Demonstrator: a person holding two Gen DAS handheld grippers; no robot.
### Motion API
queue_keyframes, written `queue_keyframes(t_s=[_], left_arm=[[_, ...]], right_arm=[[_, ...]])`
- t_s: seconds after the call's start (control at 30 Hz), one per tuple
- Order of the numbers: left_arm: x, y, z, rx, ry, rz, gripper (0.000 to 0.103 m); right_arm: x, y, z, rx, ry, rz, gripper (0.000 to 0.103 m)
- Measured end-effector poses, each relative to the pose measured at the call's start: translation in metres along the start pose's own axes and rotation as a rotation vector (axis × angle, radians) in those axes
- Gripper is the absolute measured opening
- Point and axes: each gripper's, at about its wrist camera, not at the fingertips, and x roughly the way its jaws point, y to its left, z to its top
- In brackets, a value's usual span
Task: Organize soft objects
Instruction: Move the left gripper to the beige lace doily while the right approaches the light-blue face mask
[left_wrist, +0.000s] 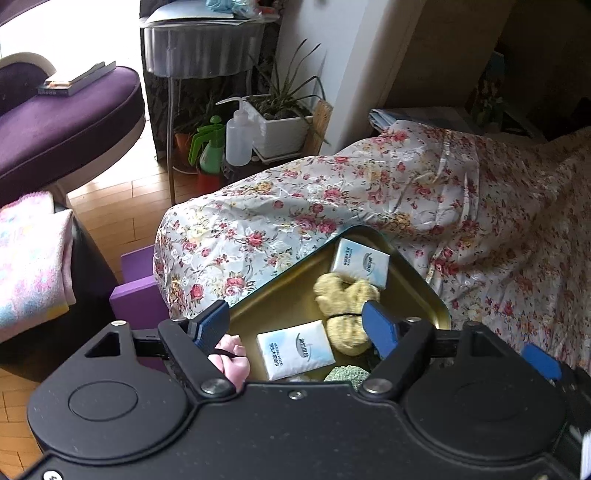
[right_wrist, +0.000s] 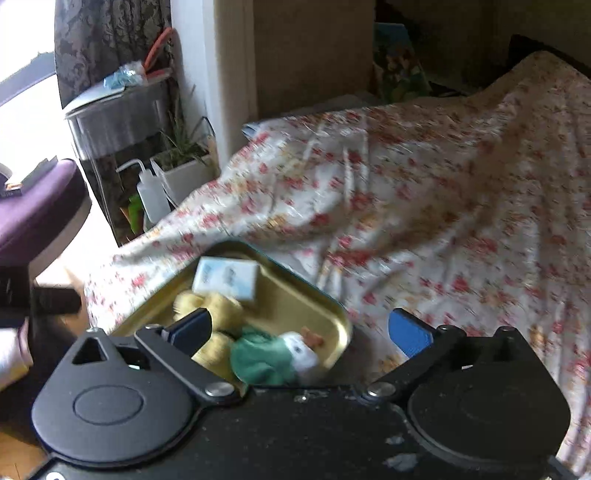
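Observation:
A gold tin tray (left_wrist: 288, 295) (right_wrist: 295, 295) lies on a floral bedspread. In it are two white tissue packs (left_wrist: 360, 262) (left_wrist: 295, 354), a yellow knitted cloth (left_wrist: 345, 295) tied with a black band, a pink soft item (left_wrist: 232, 362) and a green knitted piece (left_wrist: 347, 374). My left gripper (left_wrist: 295, 325) hangs open above the tray, over the nearer pack, its right finger close to the yellow cloth. The right wrist view is blurred. There my right gripper (right_wrist: 301, 330) stands wide open over the tray's near corner, above a green and white soft toy (right_wrist: 269, 356), holding nothing.
The floral bedspread (left_wrist: 406, 192) spreads to the right and beyond. At the left are a purple chair (left_wrist: 62, 122) with books, a pink towel (left_wrist: 29, 258), purple blocks (left_wrist: 136, 291), a potted plant (left_wrist: 280, 125), two bottles (left_wrist: 236, 136) and wooden floor.

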Motion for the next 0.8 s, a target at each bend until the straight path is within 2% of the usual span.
queue_keyframes(t_s=[0.03,0.23,0.47,0.63,0.8], left_arm=[[-0.001,-0.002,-0.001,0.010,-0.005,0.001,0.082],[-0.009,-0.022,-0.010,0.098,-0.037,-0.012,0.082],[-0.025,-0.060,-0.035,0.277,-0.073,-0.080,0.086],[-0.028,-0.078,-0.072,0.307,0.002,-0.198,0.086],[-0.027,-0.106,-0.121,0.442,0.059,-0.236,0.086]], right_arm=[[-0.004,-0.004,-0.004,-0.002,0.008,-0.006,0.103],[-0.033,-0.040,-0.032,0.003,0.075,-0.076,0.103],[-0.079,-0.099,-0.087,0.120,0.100,-0.119,0.103],[-0.106,-0.135,-0.129,0.187,0.103,-0.189,0.103],[-0.120,-0.166,-0.167,0.282,0.140,-0.204,0.103]])
